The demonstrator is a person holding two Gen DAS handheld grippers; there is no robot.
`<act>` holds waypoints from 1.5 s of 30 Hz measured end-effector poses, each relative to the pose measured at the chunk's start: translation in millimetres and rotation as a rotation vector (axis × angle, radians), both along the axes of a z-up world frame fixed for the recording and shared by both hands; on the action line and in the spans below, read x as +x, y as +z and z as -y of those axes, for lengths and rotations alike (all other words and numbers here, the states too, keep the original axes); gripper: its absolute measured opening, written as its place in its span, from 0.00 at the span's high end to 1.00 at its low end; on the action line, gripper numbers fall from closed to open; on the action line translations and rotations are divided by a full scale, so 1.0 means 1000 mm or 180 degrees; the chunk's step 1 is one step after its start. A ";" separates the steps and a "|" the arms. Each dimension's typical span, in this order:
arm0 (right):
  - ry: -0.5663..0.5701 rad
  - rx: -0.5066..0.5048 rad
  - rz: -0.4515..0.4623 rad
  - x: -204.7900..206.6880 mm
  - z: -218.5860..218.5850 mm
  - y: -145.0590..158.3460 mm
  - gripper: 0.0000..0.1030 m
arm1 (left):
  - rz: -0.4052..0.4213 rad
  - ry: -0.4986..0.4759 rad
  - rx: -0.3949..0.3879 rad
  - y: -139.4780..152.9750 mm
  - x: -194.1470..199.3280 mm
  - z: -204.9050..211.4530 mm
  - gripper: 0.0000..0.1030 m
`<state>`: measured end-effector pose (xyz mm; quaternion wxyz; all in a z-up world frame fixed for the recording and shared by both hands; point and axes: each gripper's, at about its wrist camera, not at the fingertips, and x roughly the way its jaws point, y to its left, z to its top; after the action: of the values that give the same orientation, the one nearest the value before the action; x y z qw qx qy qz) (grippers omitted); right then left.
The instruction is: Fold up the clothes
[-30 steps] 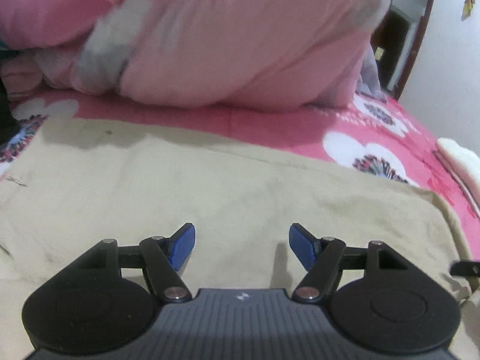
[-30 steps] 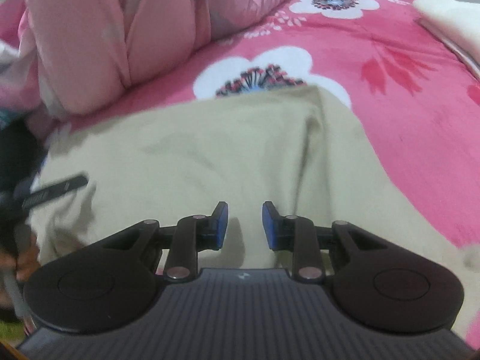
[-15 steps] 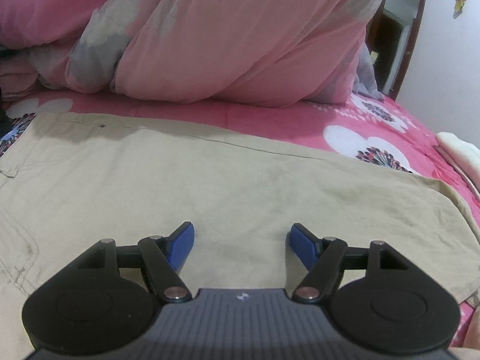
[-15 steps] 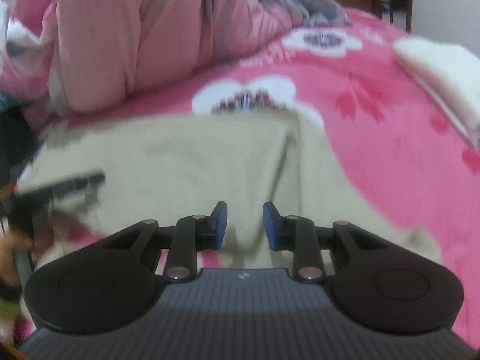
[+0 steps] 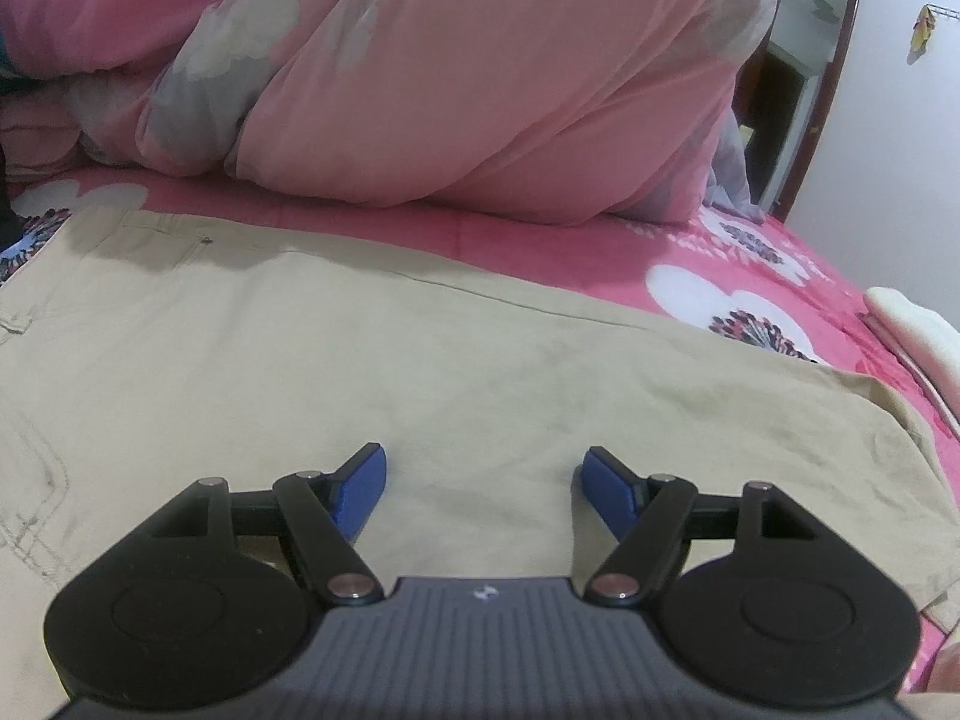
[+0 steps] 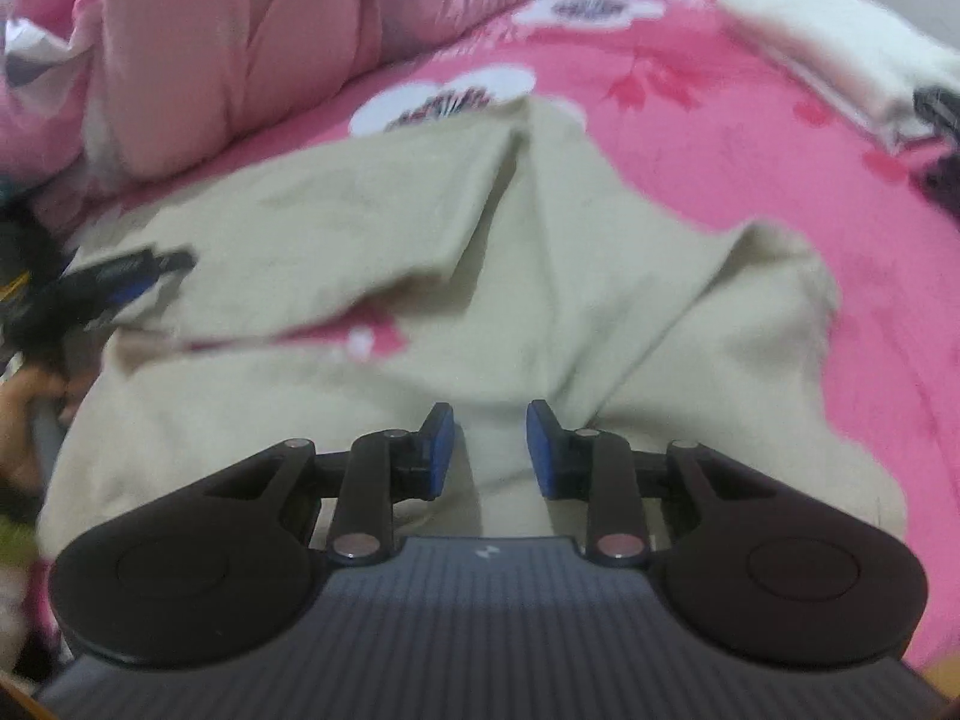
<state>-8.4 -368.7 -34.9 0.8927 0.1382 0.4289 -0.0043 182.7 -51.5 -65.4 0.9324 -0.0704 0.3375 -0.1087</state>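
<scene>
Beige trousers point(image 5: 420, 360) lie spread flat on the pink flowered bed sheet point(image 5: 600, 246); a back pocket with a button shows at the far left. My left gripper point(image 5: 486, 480) hovers low over them, jaws wide apart with nothing between. In the right wrist view the trousers point(image 6: 390, 228) are pulled up in creases that run to my right gripper point(image 6: 489, 444), whose blue pads point(image 6: 438, 450) stand close together with cloth between them. A strip of sheet shows under the raised cloth. The left gripper point(image 6: 114, 282) appears blurred at the left edge.
A bulky pink duvet point(image 5: 480, 90) is heaped along the far side of the bed. Folded white cloth point(image 6: 840, 42) lies at the right edge of the bed. A dark-framed mirror point(image 5: 804, 60) leans on the wall. A hand point(image 6: 24, 420) shows at the left.
The right gripper has drawn the trouser edge up and back, wrinkling it and baring sheet beneath. The left gripper has tilted up slightly over the flat cloth, still wide apart.
</scene>
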 end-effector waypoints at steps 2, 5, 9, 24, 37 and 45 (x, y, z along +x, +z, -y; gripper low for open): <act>0.0127 0.0124 -0.0133 -0.006 -0.003 0.002 0.73 | 0.0005 -0.0002 0.0033 -0.001 0.000 0.002 0.28; 0.0135 0.0193 -0.0039 -0.013 0.006 0.015 0.73 | 0.0008 -0.0007 0.0067 -0.001 -0.001 0.003 0.28; -0.0143 0.0160 0.0310 -0.012 0.040 0.039 0.61 | 0.0007 -0.0011 0.0085 0.000 -0.001 0.003 0.27; -0.1478 0.0800 0.0380 0.019 0.125 0.015 1.00 | 0.0019 -0.0005 0.0188 -0.001 -0.001 0.008 0.27; -0.1537 0.0813 0.0197 0.027 0.109 0.009 0.63 | 0.0019 0.0002 0.0219 -0.002 -0.001 0.008 0.27; -0.1446 0.0867 -0.0056 0.040 0.096 -0.009 0.99 | 0.0021 0.0008 0.0173 -0.002 -0.001 0.006 0.27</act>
<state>31.8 -464.4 -43.5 0.8382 0.3498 0.3912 -0.1480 182.0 -57.2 -67.4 0.9352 -0.0452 0.3372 -0.0986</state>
